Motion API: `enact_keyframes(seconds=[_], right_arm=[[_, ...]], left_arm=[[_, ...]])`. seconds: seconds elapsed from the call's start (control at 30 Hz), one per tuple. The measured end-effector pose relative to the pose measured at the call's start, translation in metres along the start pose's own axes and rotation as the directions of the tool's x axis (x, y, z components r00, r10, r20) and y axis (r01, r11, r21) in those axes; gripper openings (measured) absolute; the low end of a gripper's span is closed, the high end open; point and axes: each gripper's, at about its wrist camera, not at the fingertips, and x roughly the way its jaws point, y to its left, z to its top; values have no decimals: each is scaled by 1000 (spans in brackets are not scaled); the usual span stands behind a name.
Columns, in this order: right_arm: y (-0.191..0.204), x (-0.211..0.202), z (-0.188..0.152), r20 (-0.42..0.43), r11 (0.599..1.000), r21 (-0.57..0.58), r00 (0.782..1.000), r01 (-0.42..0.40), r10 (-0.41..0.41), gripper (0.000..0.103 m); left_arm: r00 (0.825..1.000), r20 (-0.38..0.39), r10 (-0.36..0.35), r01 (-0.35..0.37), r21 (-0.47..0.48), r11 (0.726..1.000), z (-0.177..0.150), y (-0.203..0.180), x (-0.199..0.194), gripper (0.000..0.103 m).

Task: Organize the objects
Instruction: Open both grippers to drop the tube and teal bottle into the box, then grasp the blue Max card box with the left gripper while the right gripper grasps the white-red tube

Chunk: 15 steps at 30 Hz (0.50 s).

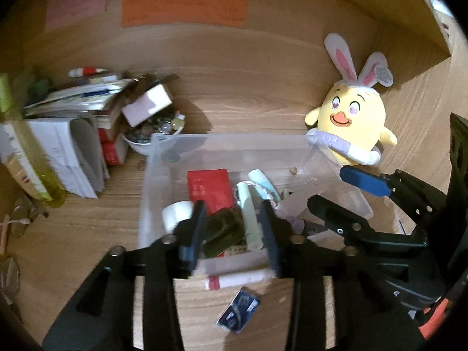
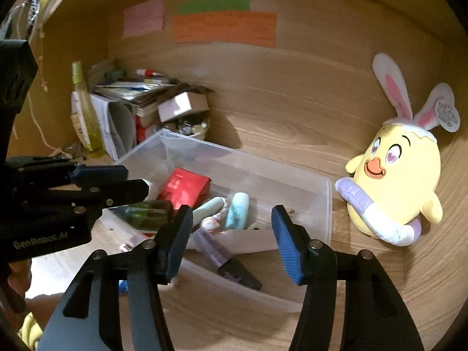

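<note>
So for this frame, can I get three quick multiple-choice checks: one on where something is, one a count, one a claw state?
1. Where is the plush chick?
A. Beside the clear bin, outside it
B. Inside it
C. On the paper stack

2. How many coloured notes are on the back wall?
A. One
B. Five
C. Three

3. What state is the right claw in?
A. Shut on a red packet
B. Open and empty
C. Shut on nothing

Key: 1 A, the chick sits on the wood past the bin's corner. 2 C, there is a pink note, a green note and an orange note. 3 B, its jaws stand wide apart with nothing between them.
</note>
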Motion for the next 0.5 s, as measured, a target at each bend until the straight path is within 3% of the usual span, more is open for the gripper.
enact_keyframes(seconds=[0.5], right_arm=[[11, -28, -25, 1, 999, 4, 999, -45, 45, 53]], left_arm=[[999, -12, 34, -34, 15, 999, -48, 14, -34, 59]])
